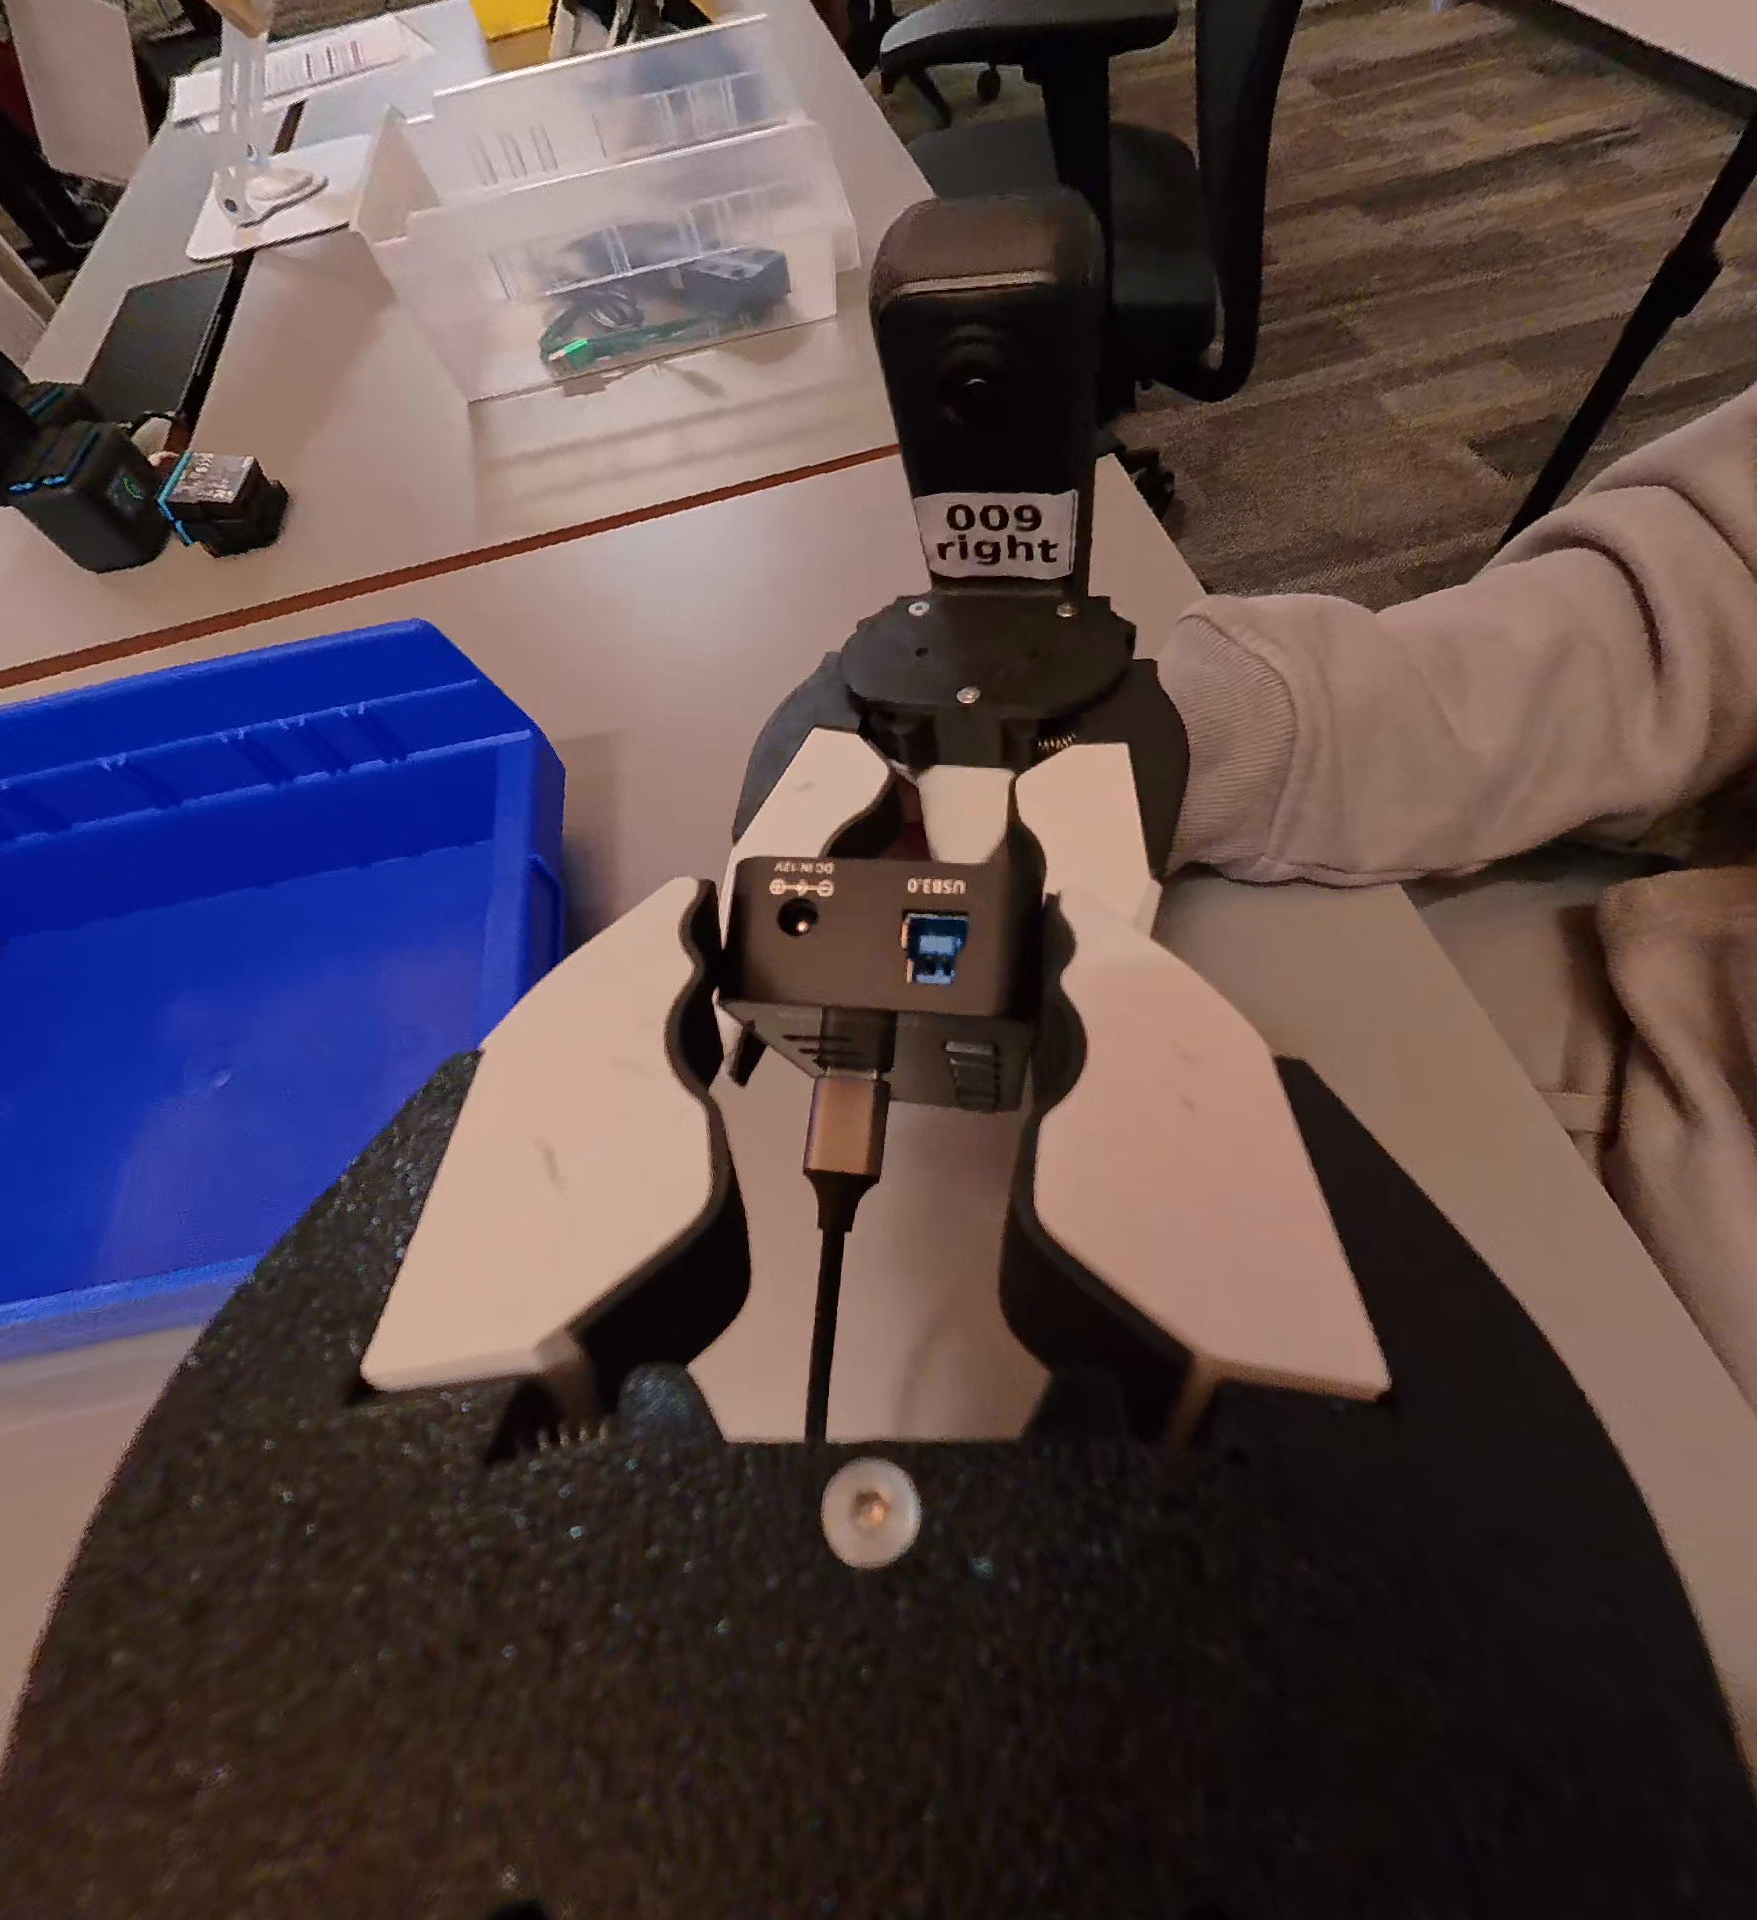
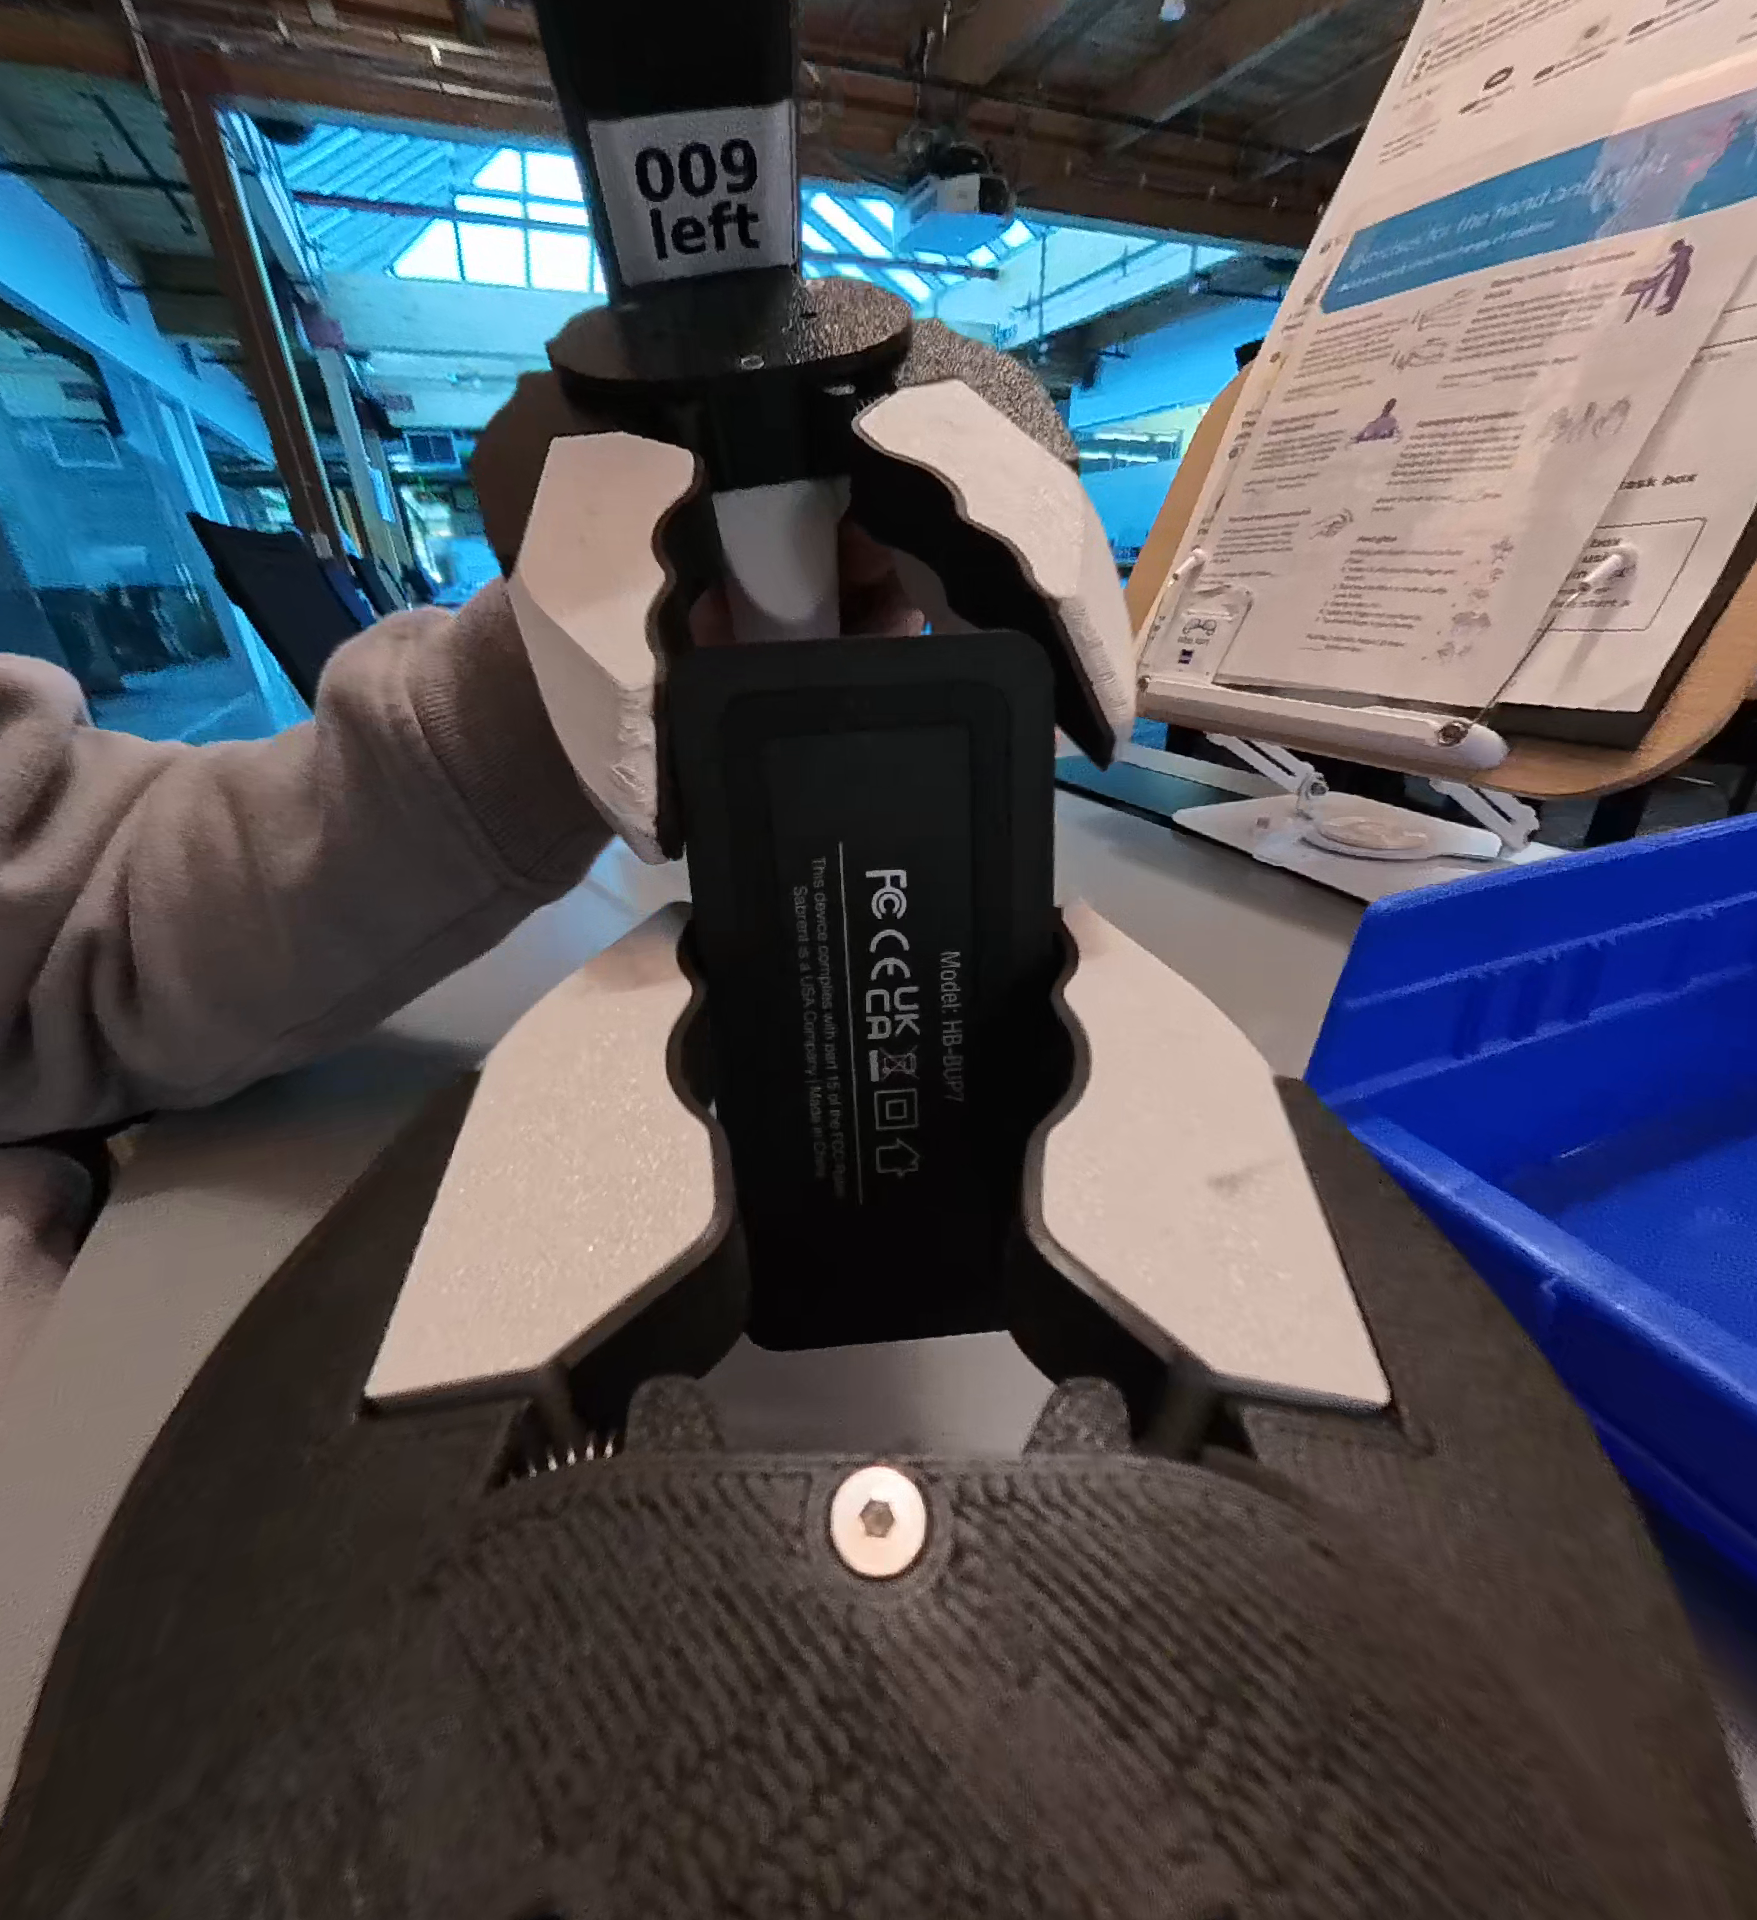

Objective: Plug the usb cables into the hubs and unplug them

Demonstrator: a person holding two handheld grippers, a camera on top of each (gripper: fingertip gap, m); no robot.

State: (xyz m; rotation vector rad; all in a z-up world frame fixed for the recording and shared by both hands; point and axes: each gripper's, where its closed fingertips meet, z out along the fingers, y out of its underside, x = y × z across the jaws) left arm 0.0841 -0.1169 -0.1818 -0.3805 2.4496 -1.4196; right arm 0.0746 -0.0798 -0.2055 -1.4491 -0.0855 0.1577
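A black USB hub (image 1: 869, 940) is held in the air between both grippers, over the grey table (image 1: 562, 582). My left gripper (image 1: 869, 914) is shut on the hub's near end, with a finger on each side. A grey-shelled USB plug (image 1: 846, 1117) sits in a port on the hub's lower face, and its black cable (image 1: 824, 1309) runs back between my left fingers. My right gripper (image 2: 874, 956) is shut on the hub (image 2: 863, 935), whose labelled underside faces this camera. The left gripper (image 2: 879, 779) clasps its far end. The right gripper (image 1: 957, 821) shows behind the hub.
A blue plastic bin (image 1: 230, 935) stands on the table to the left, and also shows in the right wrist view (image 2: 1580, 1091). Clear boxes with cables (image 1: 635, 281) and black chargers (image 1: 95, 488) lie farther back. A document stand (image 2: 1476, 436) is behind. A person's sleeve (image 1: 1476, 707) is at right.
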